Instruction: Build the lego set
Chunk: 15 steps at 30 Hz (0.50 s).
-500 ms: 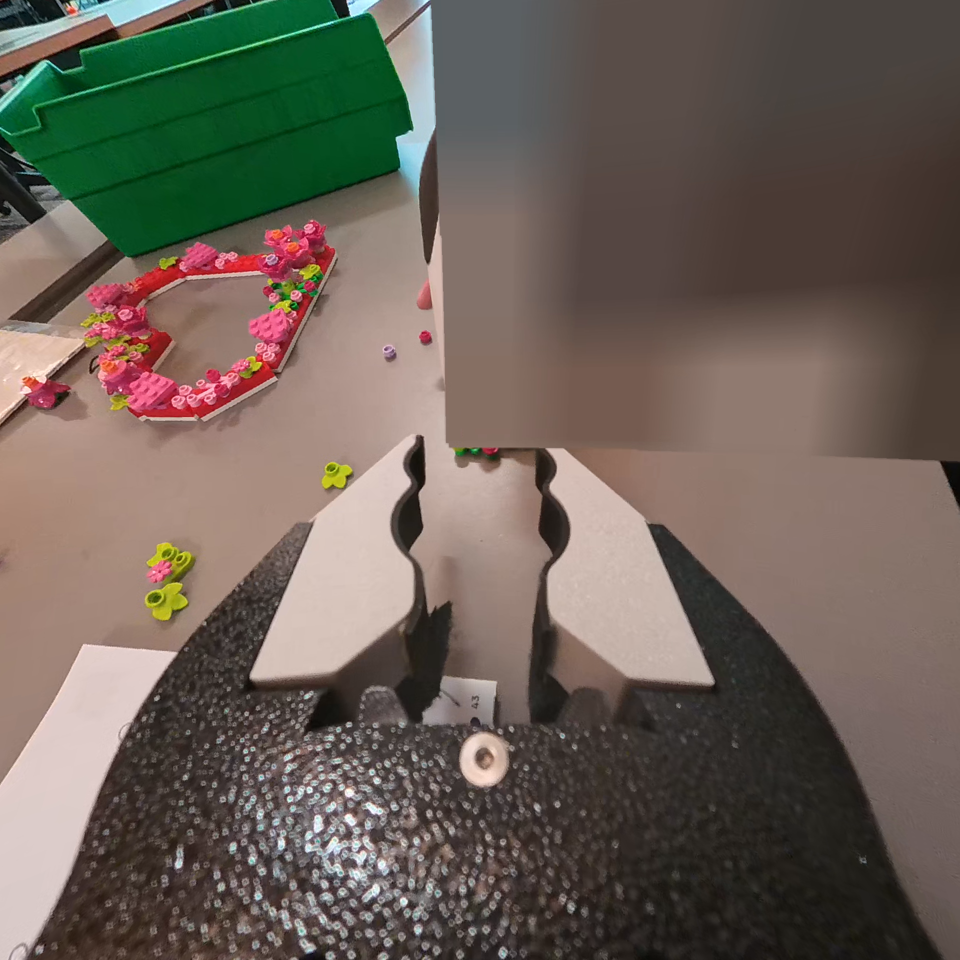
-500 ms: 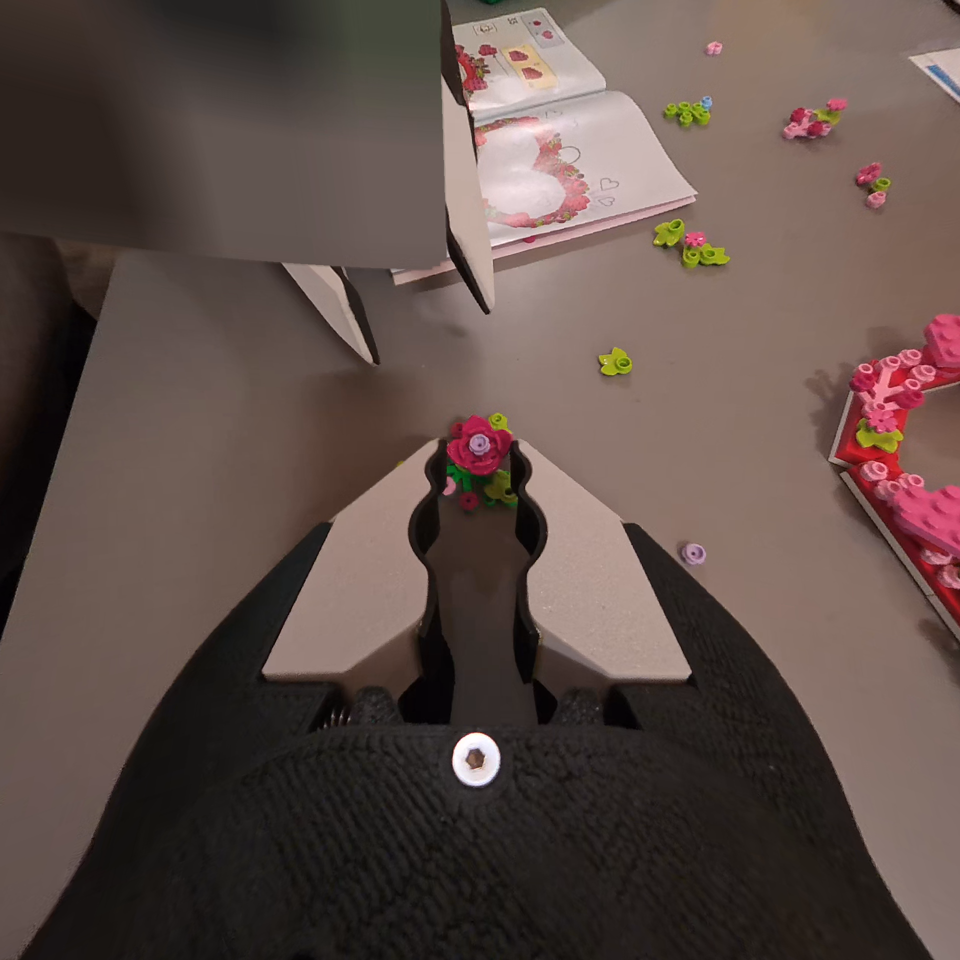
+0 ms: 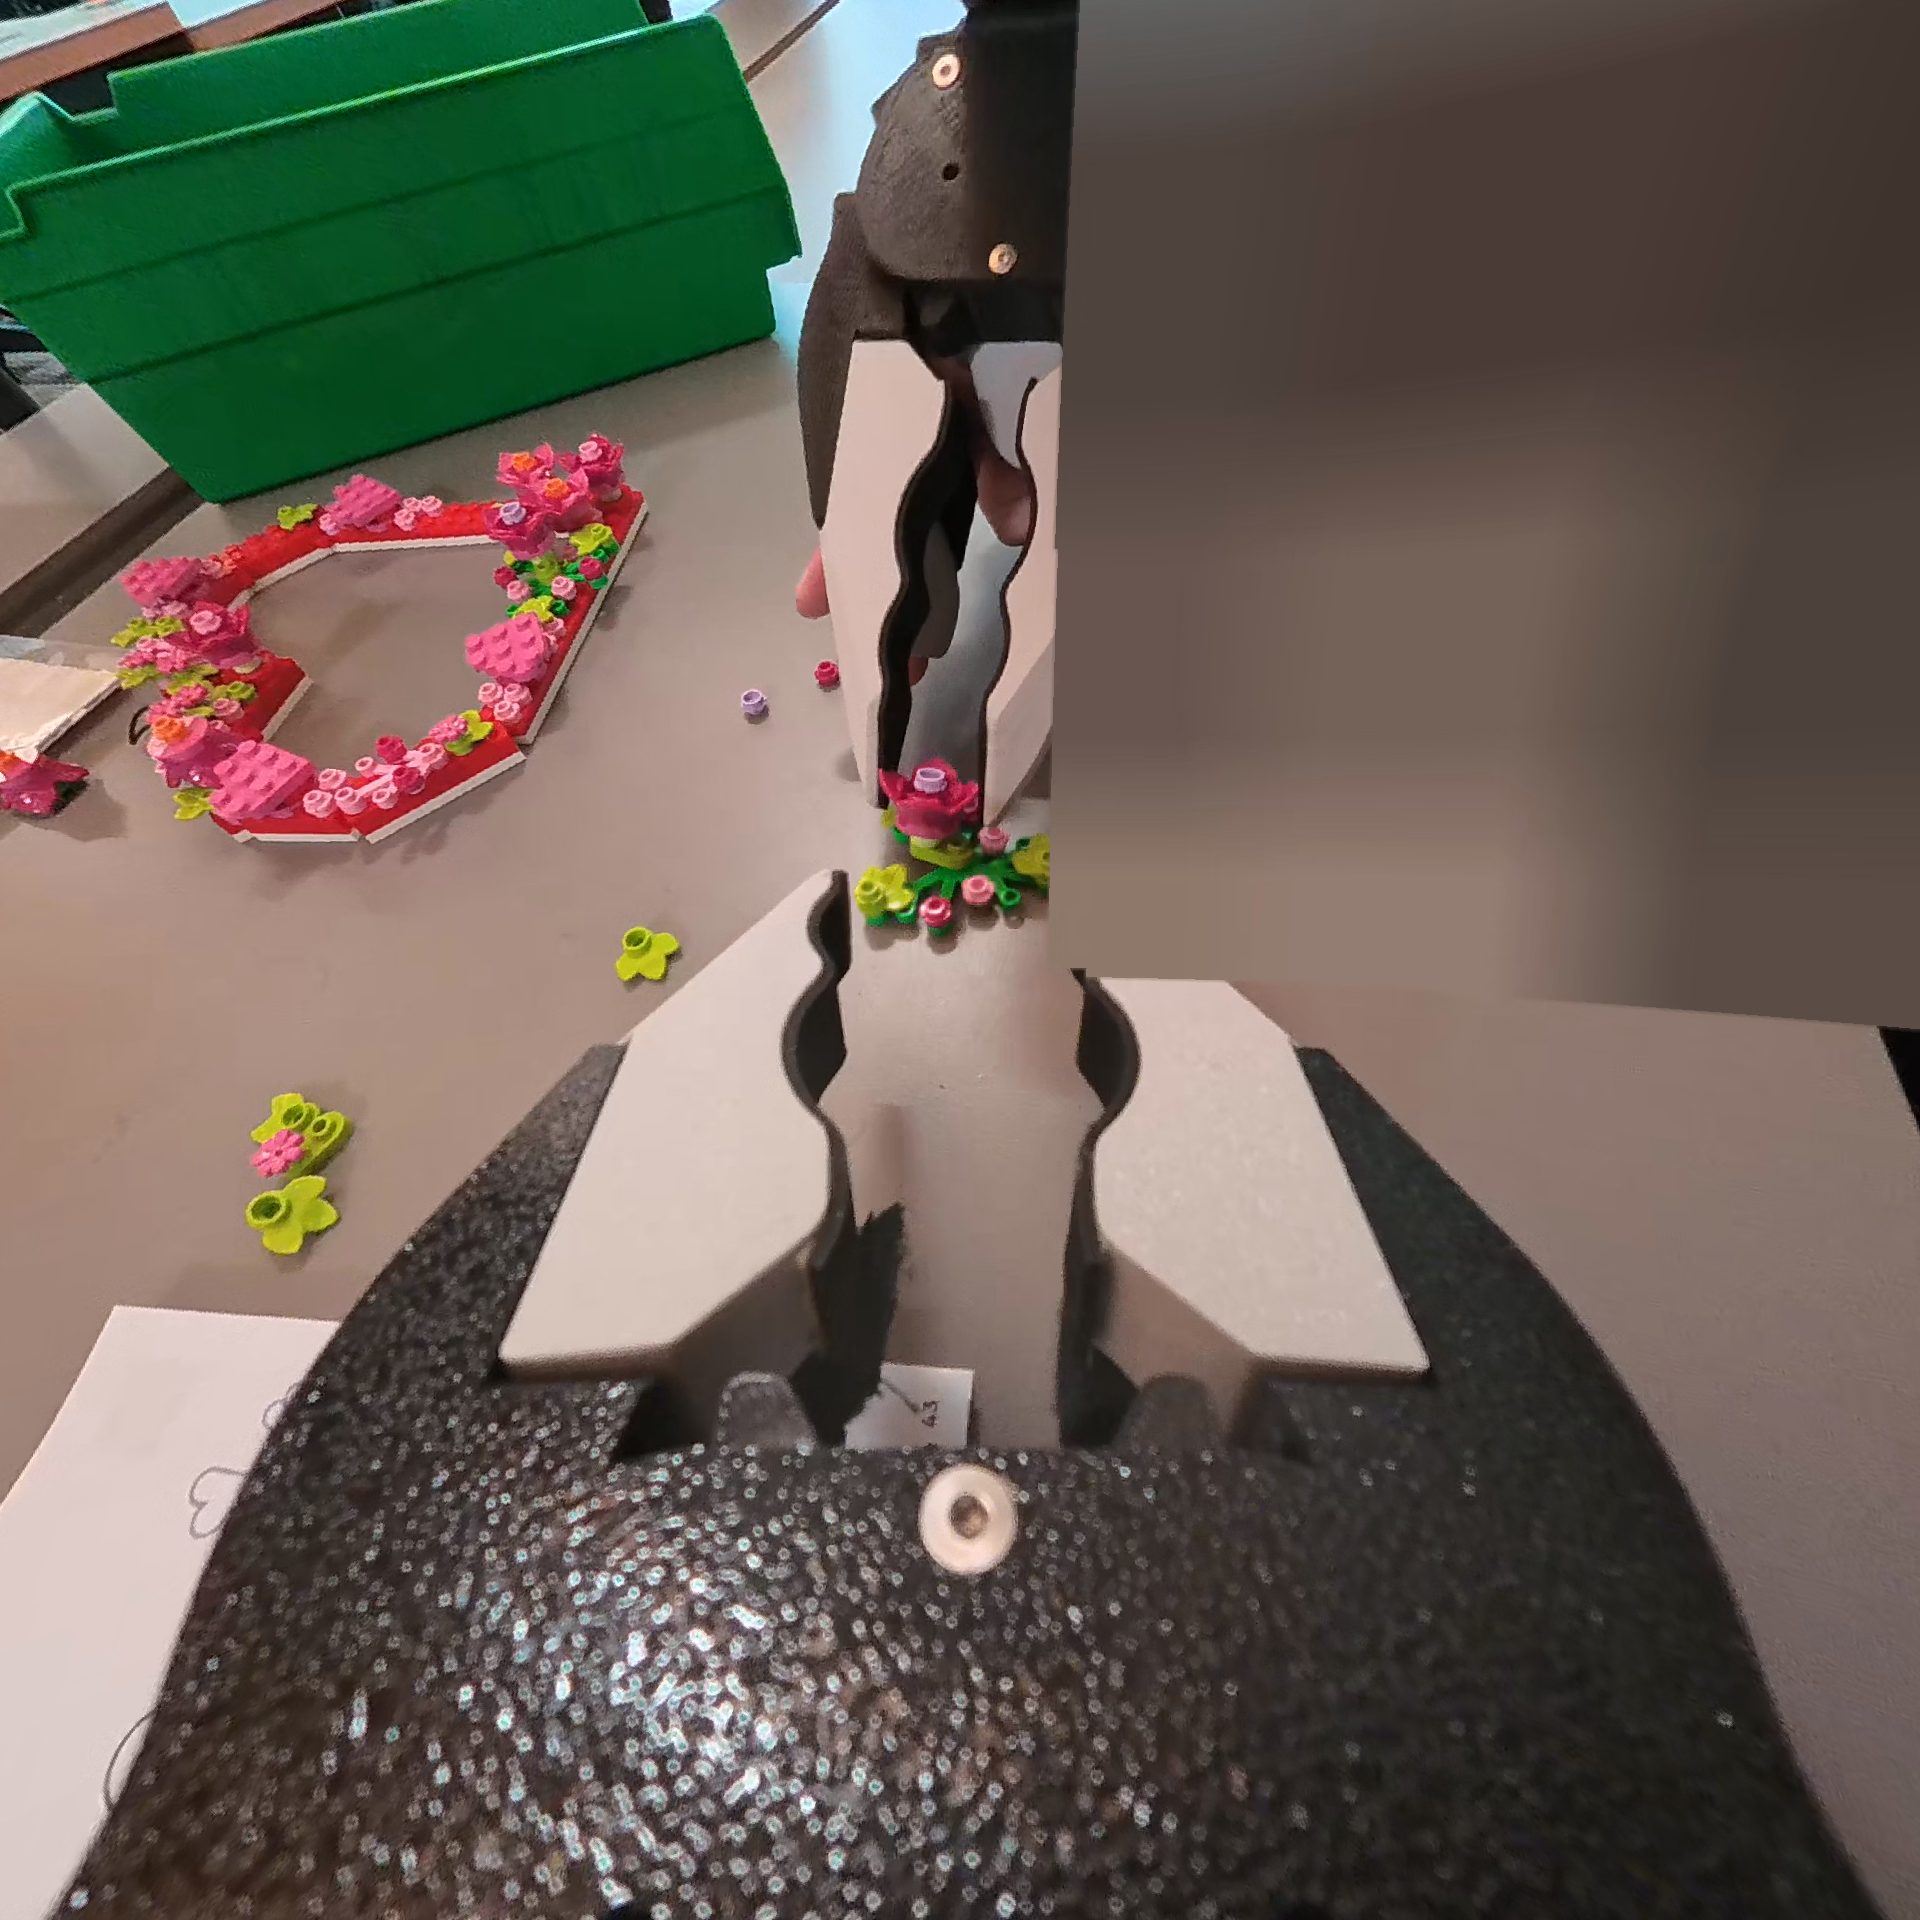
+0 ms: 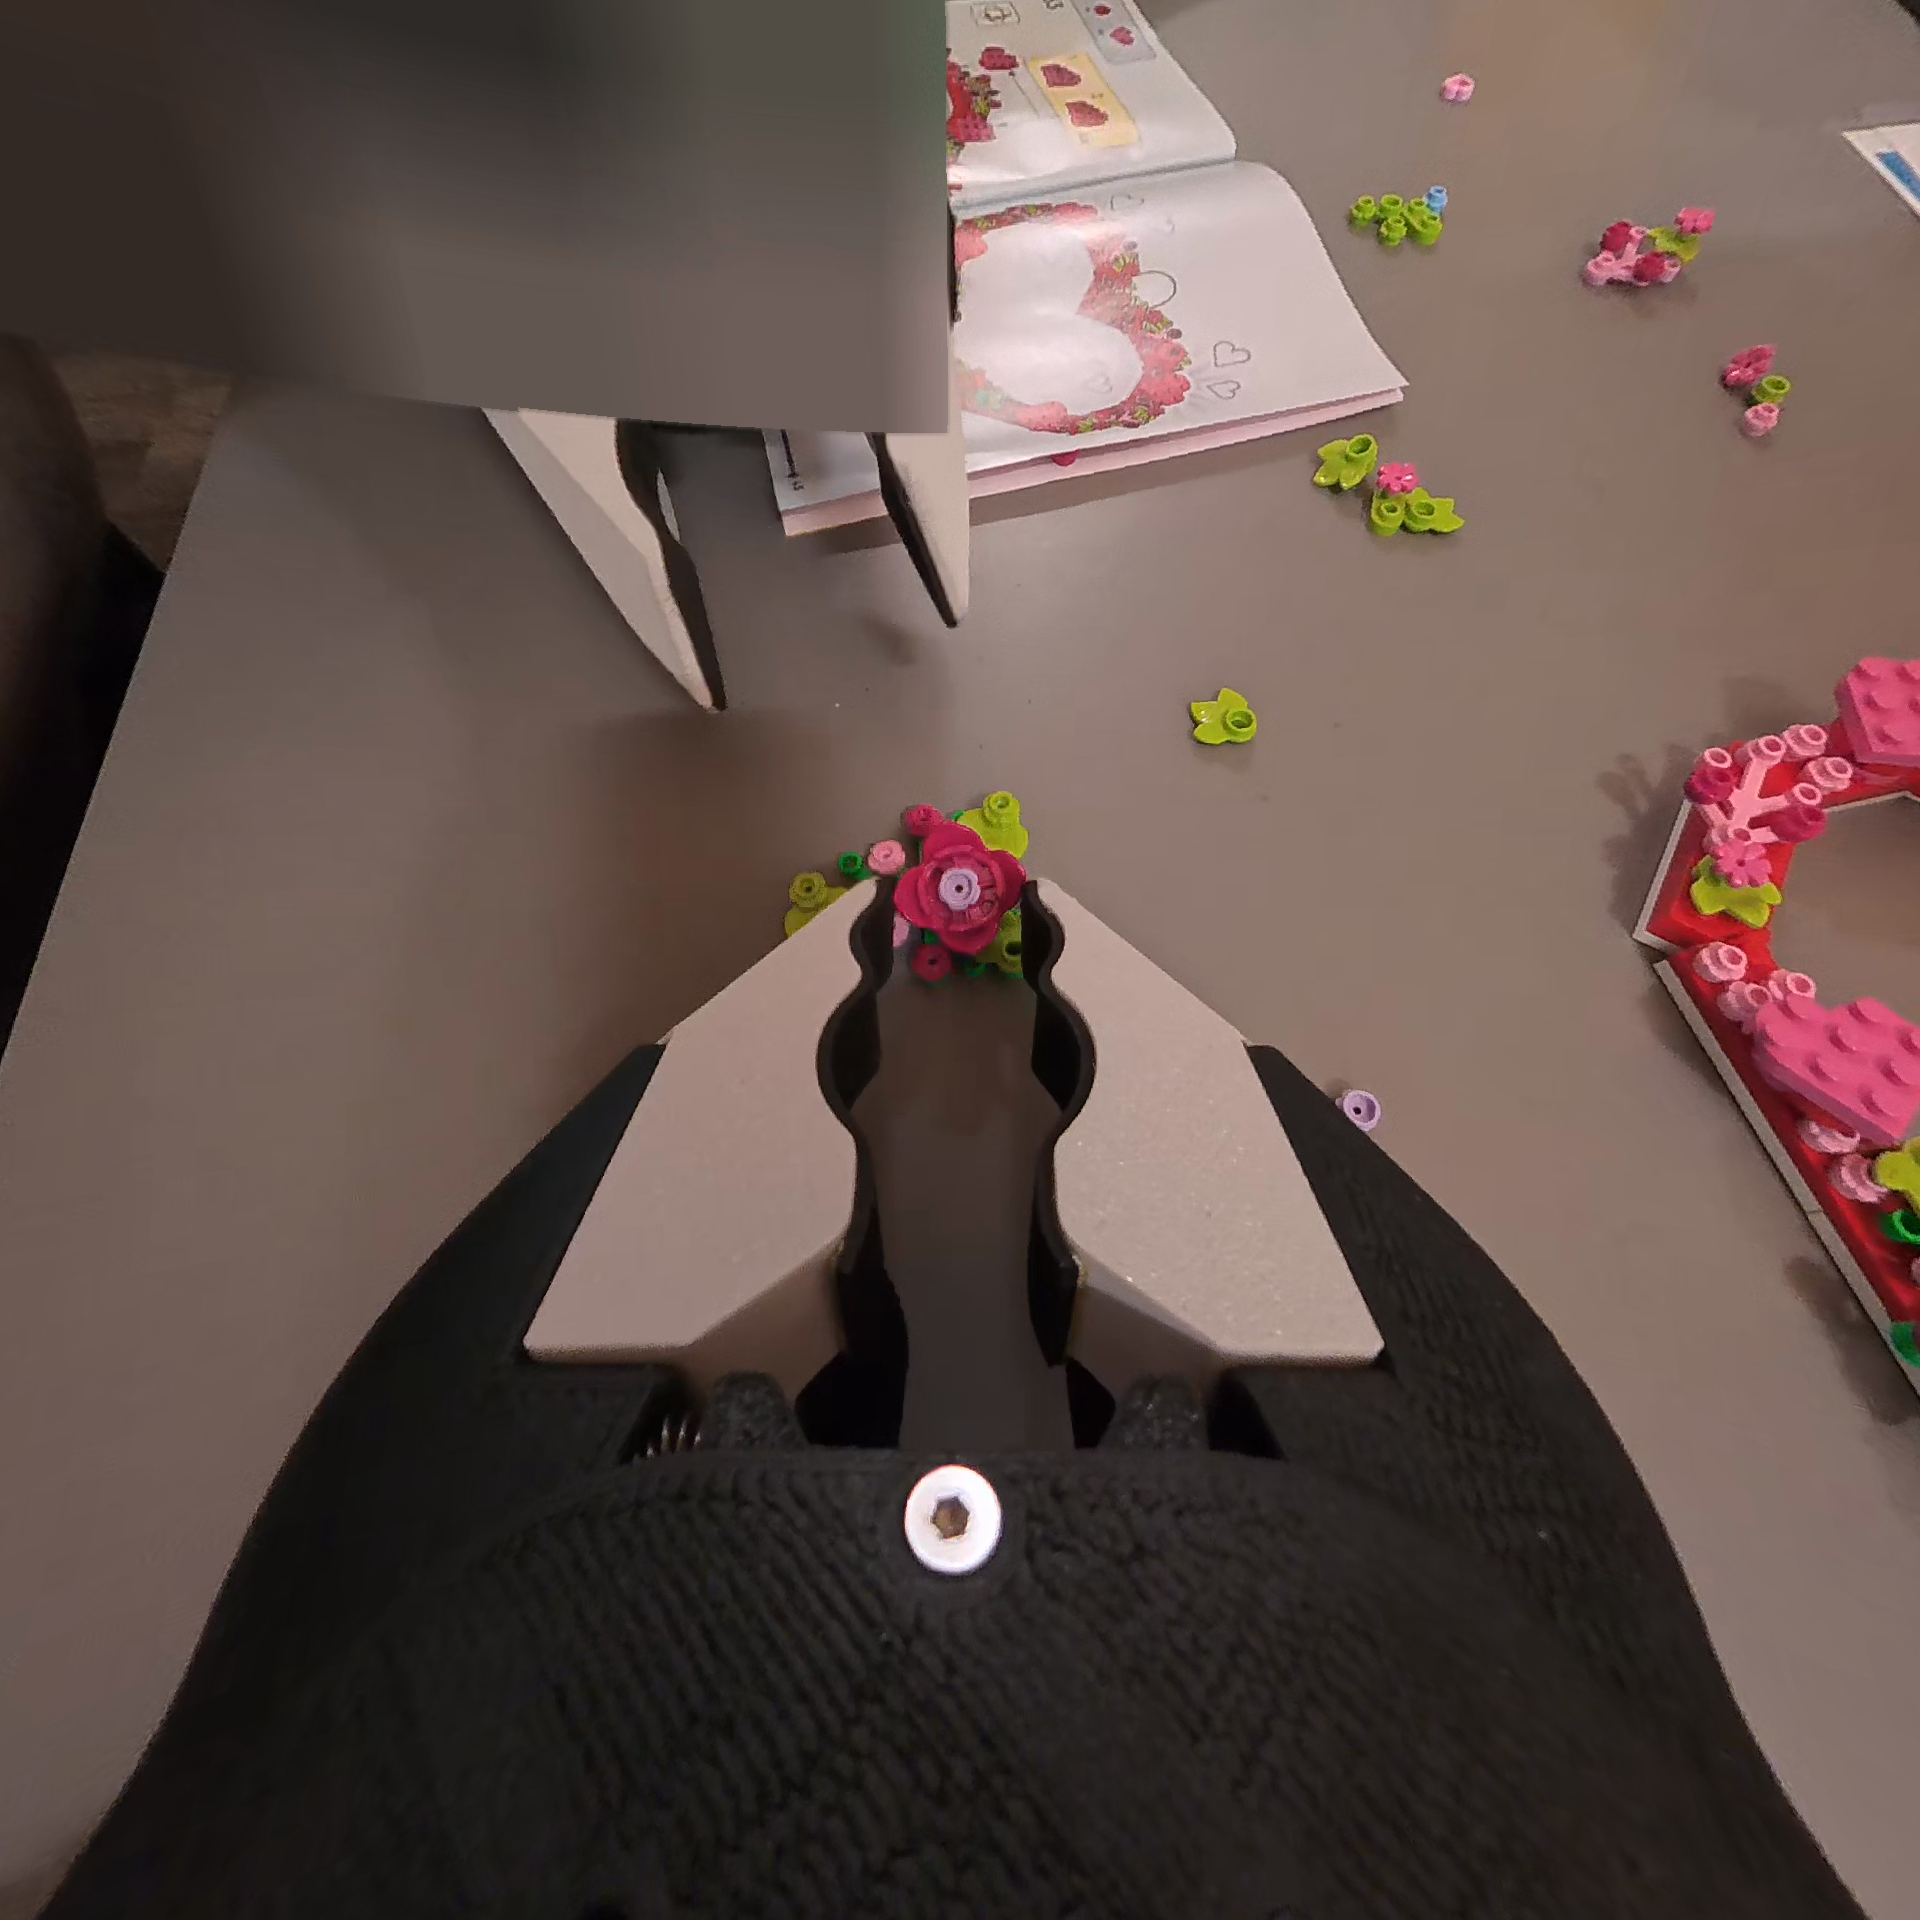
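Observation:
A magenta rose [image 4: 956, 894] sits on top of a small cluster of lime leaves, green stems and pink studs [image 4: 997, 826] on the grey table. My right gripper [image 4: 948, 902] points down at it with its fingertips closed on the rose's sides. In the left wrist view the rose [image 3: 928, 800] sits at the right gripper's [image 3: 935, 784] tips, above the cluster [image 3: 961, 883]. My left gripper [image 3: 961, 940] is open and empty just short of the cluster; it also shows in the right wrist view [image 4: 831, 657]. The red heart frame [image 3: 416, 665] with pink flowers lies to the left.
A green bin [image 3: 416, 239] stands behind the heart frame [image 4: 1818, 1039]. An open instruction booklet [image 4: 1143, 312] lies beyond the left gripper. Loose lime leaves [image 3: 646, 953] [image 3: 296, 1174], a lavender stud [image 4: 1359, 1110] and small flower clusters [image 4: 1647, 249] are scattered on the table. Spacing between my two grippers at the tips: around 5 centimetres.

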### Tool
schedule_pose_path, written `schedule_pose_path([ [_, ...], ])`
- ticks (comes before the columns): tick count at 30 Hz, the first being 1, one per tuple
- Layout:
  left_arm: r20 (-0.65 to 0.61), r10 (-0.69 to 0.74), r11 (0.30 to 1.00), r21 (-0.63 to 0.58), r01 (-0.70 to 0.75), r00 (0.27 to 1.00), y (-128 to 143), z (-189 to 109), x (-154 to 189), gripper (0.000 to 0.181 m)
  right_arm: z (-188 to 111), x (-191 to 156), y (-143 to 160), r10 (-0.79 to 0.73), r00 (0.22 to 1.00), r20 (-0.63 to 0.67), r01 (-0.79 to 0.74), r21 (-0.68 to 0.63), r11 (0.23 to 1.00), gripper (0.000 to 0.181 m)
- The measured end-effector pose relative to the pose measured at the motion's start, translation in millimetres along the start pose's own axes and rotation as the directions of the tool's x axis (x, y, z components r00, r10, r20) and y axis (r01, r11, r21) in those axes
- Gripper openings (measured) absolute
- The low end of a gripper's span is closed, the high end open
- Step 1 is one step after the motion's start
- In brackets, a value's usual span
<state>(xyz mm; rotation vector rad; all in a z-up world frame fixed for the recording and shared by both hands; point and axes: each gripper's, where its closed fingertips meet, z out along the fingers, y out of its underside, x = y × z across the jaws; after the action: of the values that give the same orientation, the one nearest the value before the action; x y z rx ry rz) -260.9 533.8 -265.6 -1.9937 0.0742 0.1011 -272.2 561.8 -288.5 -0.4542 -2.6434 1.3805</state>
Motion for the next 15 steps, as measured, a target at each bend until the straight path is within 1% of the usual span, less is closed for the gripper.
schedule_pose_path([
  [9, -0.008, 0.0, 1.0, -0.008, 0.0, 1.0, 0.8, 0.8, 1.8, 0.04, 1.6, 1.8, -3.1, 0.001, 1.0, -0.009, -0.001, 0.011, 1.0, 0.023],
  [15, -0.05, 0.015, 0.998, -0.052, -0.018, 0.999, 6.8, 3.6, 9.9, 0.037, 2.3, 0.9, -2.7, -0.029, 1.0, -0.004, 0.028, -0.042, 0.999, 0.022],
])
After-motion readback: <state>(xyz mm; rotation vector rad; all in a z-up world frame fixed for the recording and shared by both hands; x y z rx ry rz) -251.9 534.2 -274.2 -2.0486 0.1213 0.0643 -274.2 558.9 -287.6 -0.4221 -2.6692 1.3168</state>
